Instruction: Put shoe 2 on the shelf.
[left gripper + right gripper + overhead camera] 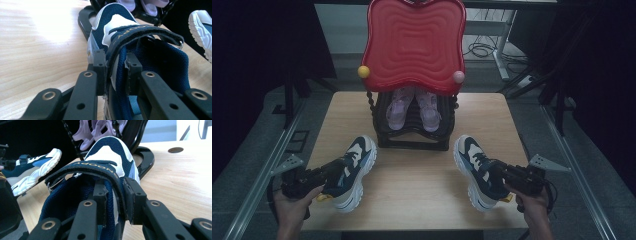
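Note:
Two navy, white and blue sneakers sit over the wooden table (pixel 412 190). My left gripper (pixel 341 168) is shut on the left sneaker (pixel 362 155). In the left gripper view its jaws pinch the collar and the strap of that sneaker (pixel 117 27); the gripper (pixel 116 71) comes in from the heel side. My right gripper (pixel 498 173) is shut on the right sneaker (pixel 468 154) in the same way, and the right gripper view shows the jaws of this gripper (pixel 116 197) on that sneaker's (pixel 110 152) strap and side wall. Whether either sole rests on the wood I cannot tell.
A black shoe rack (pixel 412 139) stands at mid-table under a red wavy top (pixel 414 45) with a yellow ball (pixel 363 71) and a pink ball (pixel 458 76). Purple sandals (pixel 396 112) sit inside. Bare wood lies between the sneakers. A round hole (pixel 175 150) marks the tabletop.

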Tool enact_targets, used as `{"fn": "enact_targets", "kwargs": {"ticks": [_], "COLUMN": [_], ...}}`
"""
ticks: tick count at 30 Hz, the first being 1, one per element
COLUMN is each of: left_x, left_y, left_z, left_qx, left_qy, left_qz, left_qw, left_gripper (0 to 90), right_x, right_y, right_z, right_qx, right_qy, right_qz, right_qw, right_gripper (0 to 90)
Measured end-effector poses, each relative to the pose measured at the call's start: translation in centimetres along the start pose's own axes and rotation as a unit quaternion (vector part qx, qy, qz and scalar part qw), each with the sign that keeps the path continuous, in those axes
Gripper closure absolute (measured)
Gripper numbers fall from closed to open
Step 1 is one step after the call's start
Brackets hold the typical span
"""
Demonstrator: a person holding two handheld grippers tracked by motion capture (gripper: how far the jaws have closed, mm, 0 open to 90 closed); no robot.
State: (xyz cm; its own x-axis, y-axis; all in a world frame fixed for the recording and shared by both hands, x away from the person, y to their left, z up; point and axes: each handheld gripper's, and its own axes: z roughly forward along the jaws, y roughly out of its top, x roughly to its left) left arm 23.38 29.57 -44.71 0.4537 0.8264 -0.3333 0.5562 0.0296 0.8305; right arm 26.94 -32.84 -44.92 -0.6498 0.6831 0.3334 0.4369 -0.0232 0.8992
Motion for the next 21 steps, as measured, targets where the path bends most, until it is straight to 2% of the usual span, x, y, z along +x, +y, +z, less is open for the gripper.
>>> {"fn": "enact_targets", "kwargs": {"ticks": [8, 12, 17, 19, 21], "left_x": [0.1, 0.2, 0.4, 0.4, 0.4], "left_y": [1.0, 1.7, 2.9, 3.4, 4.0], "left_z": [-0.8, -1.1, -1.3, -1.4, -1.4], "left_qx": [-0.022, -0.037, -0.057, -0.060, -0.060], "left_qy": [0.003, -0.003, -0.007, -0.004, -0.006], "left_qz": [0.004, 0.004, 0.003, 0.006, 0.008], "left_qw": [0.9997, 0.9993, 0.9984, 0.9982, 0.9981], "left_gripper": [75.3, 75.2, 75.3, 75.3, 75.2], "right_x": [-0.2, -0.2, 0.0, -0.3, -0.4], "right_y": [0.3, 0.7, 1.5, 2.1, 2.3], "right_z": [-0.2, 0.0, 0.4, 0.7, 0.7], "right_qx": [-0.014, -0.019, -0.029, -0.042, -0.042], "right_qy": [-0.007, -0.007, -0.011, -0.016, -0.015], "right_qz": [0.004, 0.004, 0.008, 0.012, 0.015], "right_qw": [0.9999, 0.9998, 0.9995, 0.9989, 0.9989], "right_gripper": [72.7, 72.7, 72.6, 72.6, 72.6]}}
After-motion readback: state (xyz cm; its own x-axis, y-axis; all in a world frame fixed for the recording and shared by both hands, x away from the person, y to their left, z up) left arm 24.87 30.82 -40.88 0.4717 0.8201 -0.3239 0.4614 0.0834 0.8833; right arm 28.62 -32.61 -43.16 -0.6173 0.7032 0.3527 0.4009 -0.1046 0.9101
